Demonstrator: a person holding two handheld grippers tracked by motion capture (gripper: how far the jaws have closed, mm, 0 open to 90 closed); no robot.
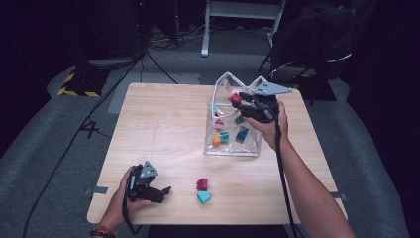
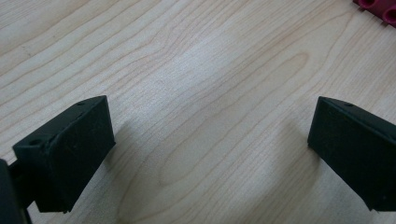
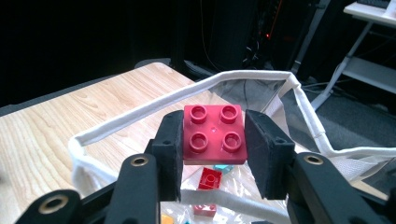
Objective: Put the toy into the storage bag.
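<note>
Red brick (image 3: 214,133) sits clamped between the right hand-held gripper (image 3: 213,154) pads, above the clear bag (image 3: 140,114).

A laboratory recording space: a lone wooden tabletop (image 1: 163,124) on grey carpet (image 1: 49,148), loose cables (image 1: 89,124) across the floor, hazard-striped tape (image 1: 77,91), dark surroundings and a white desk frame (image 1: 237,15) behind.

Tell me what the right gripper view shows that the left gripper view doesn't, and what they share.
The right gripper view alone: the right gripper shut on a red four-stud brick, held over a clear white-rimmed bag with more bricks inside. The left gripper view alone: the left gripper, jaws wide apart with nothing between them, and a magenta brick at the top right corner. Both: the light wooden table.
</note>
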